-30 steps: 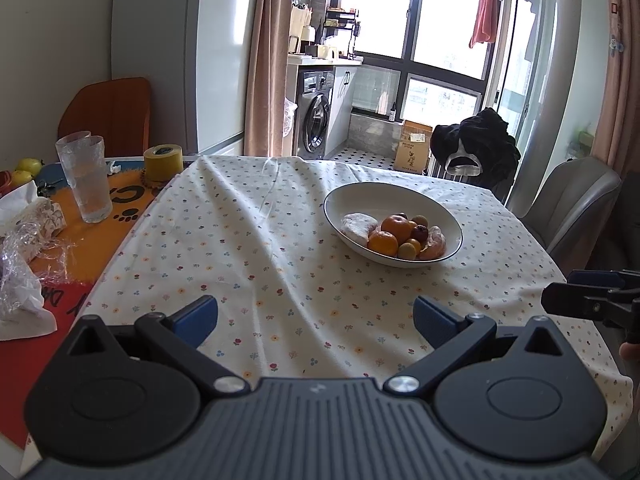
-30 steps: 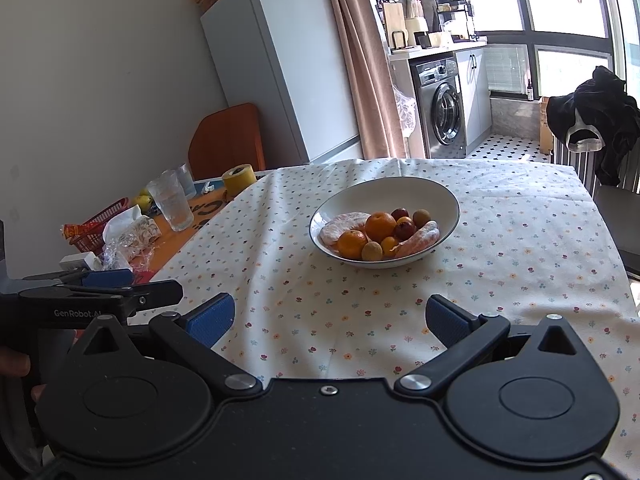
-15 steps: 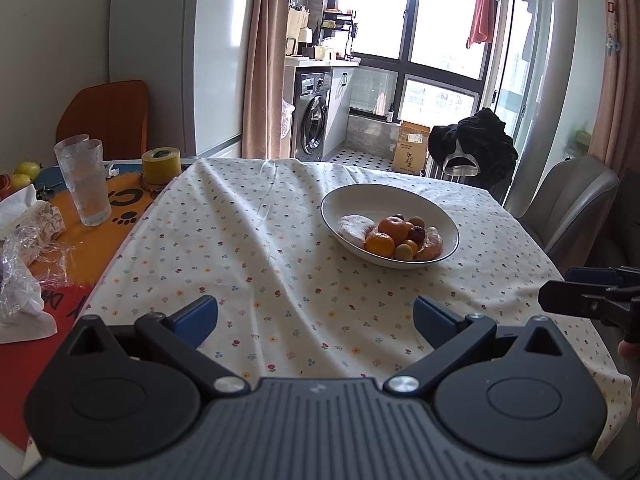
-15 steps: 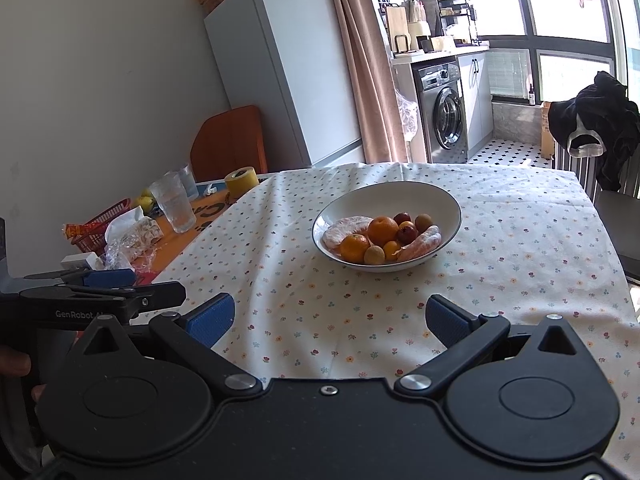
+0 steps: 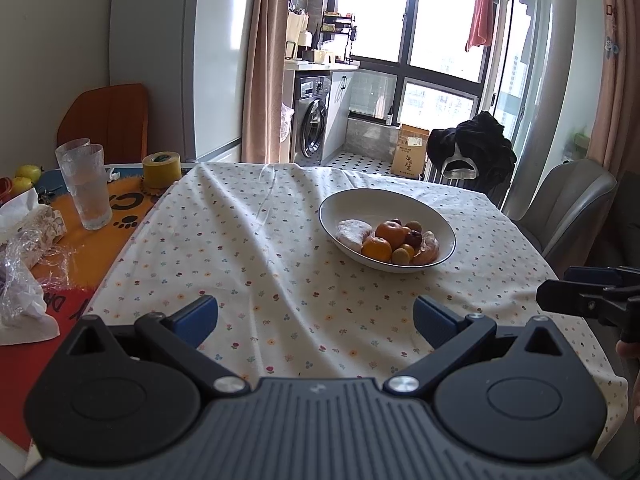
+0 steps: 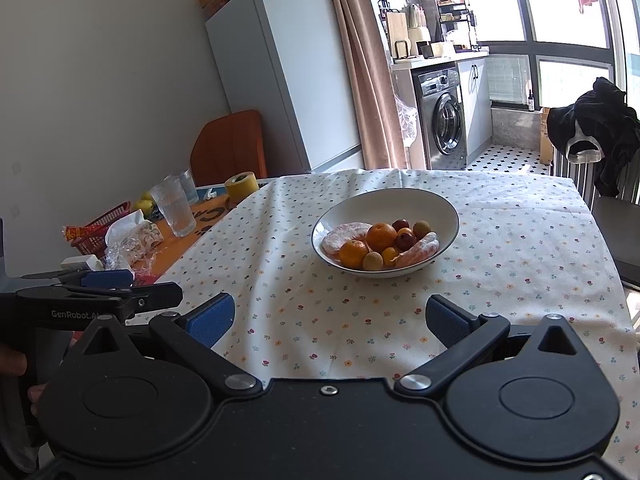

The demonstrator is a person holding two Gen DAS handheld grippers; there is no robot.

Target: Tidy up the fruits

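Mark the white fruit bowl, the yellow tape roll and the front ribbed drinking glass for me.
white fruit bowl (image 6: 420, 205), right wrist view, bare inner back wall.
yellow tape roll (image 5: 161, 169), left wrist view, outer side face.
front ribbed drinking glass (image 5: 87, 192), left wrist view, middle of its side wall.

a white refrigerator (image 5: 188, 60) stands against the plain pale wall, a pink-brown curtain (image 5: 262, 60) hanging beside it. past the curtain a silver washing machine (image 5: 314, 122) sits under a counter on black-and-white tiled floor (image 5: 360, 164). bright daylight floods through tall dark-framed windows (image 5: 436, 20). an orange chair (image 6: 230, 146) backs the wall; a grey chair (image 5: 572, 200) stands opposite.
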